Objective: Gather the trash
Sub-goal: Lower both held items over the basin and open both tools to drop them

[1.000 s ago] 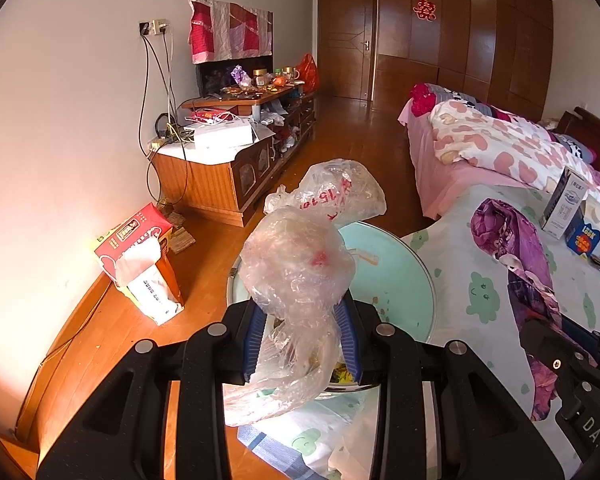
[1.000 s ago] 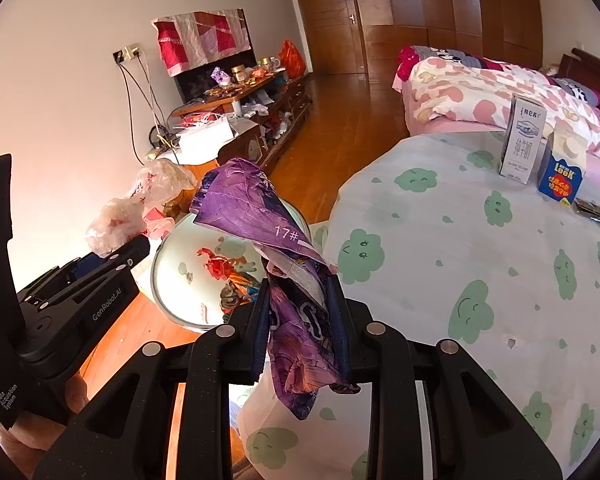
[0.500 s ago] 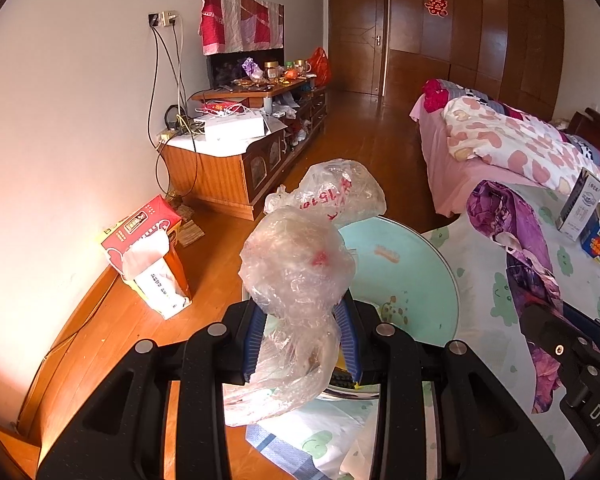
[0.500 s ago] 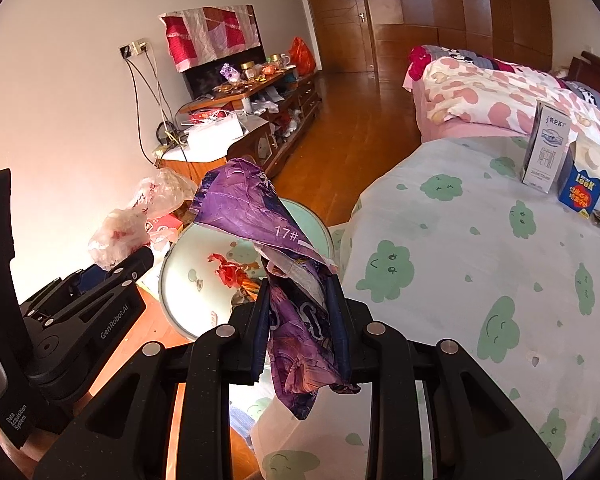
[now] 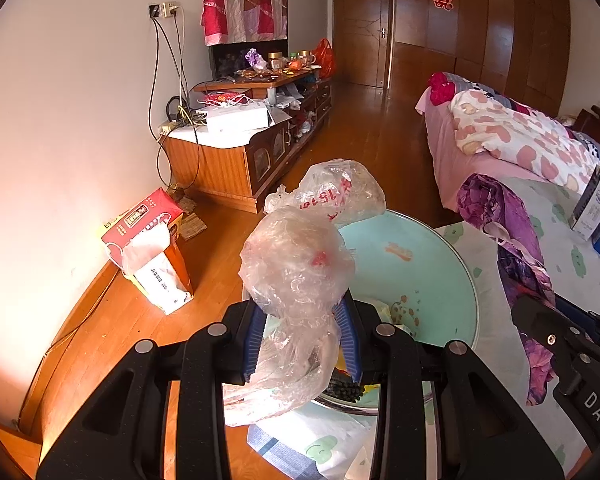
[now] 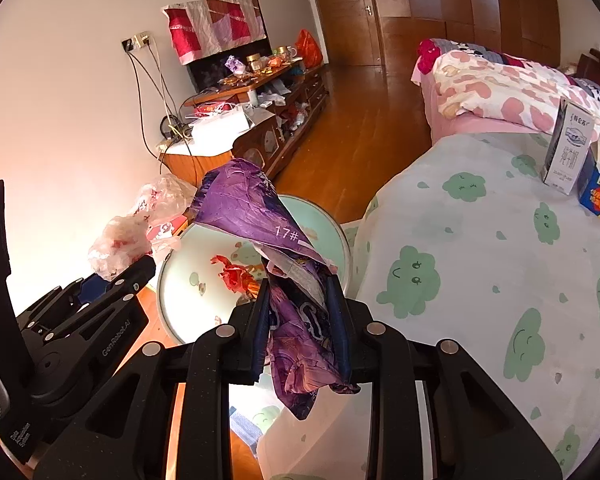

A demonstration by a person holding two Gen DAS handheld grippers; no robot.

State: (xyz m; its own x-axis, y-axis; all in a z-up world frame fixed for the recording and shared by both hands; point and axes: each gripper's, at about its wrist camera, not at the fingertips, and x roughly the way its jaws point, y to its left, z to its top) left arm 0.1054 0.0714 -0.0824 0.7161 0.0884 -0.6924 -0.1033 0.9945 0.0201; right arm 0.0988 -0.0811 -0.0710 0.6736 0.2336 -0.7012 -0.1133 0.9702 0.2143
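Left wrist view, clear plastic bag (image 5: 296,272): largest piece of trash; a crumpled film bundle held in the air above the near edge of the round glass table (image 5: 432,264). It looks very light, soft and slippery, and would squash rather than break.
Bag axis: long axis runs roughly upright; the puffed body rises above the pads and a limp tail hangs below them towards the floor.
Left gripper (image 5: 302,340): fingers closed to a narrow gap on the bag's bunched neck. That gathered neck is probably the soundest place to hold, since loose film could slide out.
Right wrist view, purple wrapper (image 6: 260,216): smaller, a creased foil-like packet, also held in the air, between the table and the near edge of the bed (image 6: 480,240). Judged light, a little stiffer than the bag, crackly and not fragile.
Wrapper axis: upright too, with the broad end leaning up and left and the torn end drooping below.
Right gripper (image 6: 300,320): fingers pressed onto the wrapper's narrow middle.
Table top: small red scraps (image 6: 232,272) lie on it.
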